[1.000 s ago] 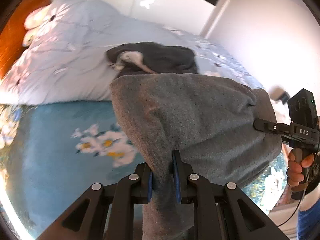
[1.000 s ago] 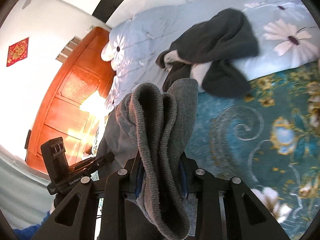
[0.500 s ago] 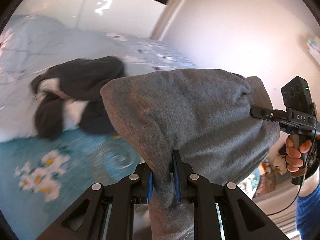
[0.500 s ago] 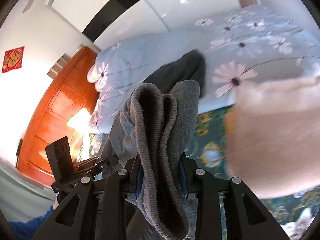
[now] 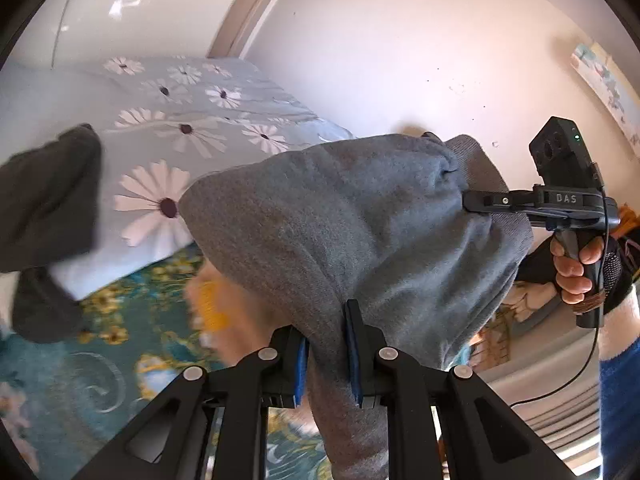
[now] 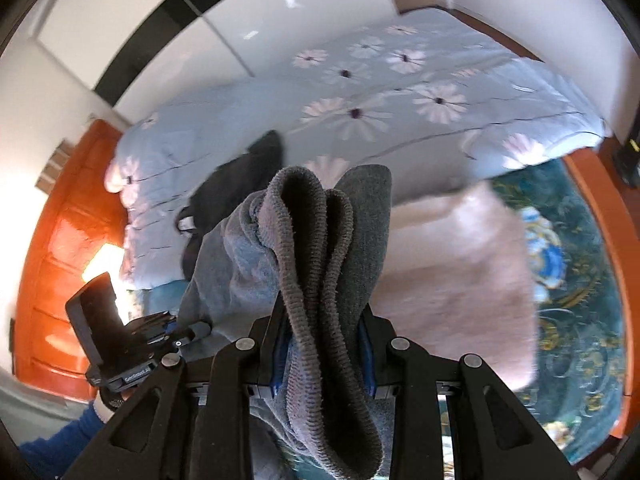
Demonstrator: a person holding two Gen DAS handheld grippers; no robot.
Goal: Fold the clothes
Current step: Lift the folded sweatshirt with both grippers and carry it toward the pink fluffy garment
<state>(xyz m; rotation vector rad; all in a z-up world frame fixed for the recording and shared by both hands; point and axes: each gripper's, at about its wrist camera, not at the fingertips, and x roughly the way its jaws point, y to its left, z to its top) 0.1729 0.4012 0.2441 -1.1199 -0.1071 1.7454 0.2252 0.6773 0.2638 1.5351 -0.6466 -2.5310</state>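
Note:
A grey knit garment (image 5: pixel 352 224) hangs in the air, stretched between both grippers above the bed. My left gripper (image 5: pixel 327 354) is shut on one folded edge of it. My right gripper (image 6: pixel 323 354) is shut on the bunched ribbed edge (image 6: pixel 316 240); it also shows in the left wrist view (image 5: pixel 476 202), pinching the far end. The left gripper shows in the right wrist view (image 6: pixel 192 330) at lower left. The cloth hides the fingertips of both.
A dark grey garment (image 5: pixel 48 200) lies crumpled on the pale blue daisy quilt (image 5: pixel 192 120). A folded pinkish-beige garment (image 6: pixel 460 276) lies on the teal floral bedspread (image 6: pixel 576 280). An orange wooden headboard (image 6: pixel 60 280) is at left, a white wall (image 5: pixel 400 60) behind.
Both grippers have swung to the right along the bed with the grey garment held between them. The dark garment has slid to the left of view and the pinkish-beige garment has come into view.

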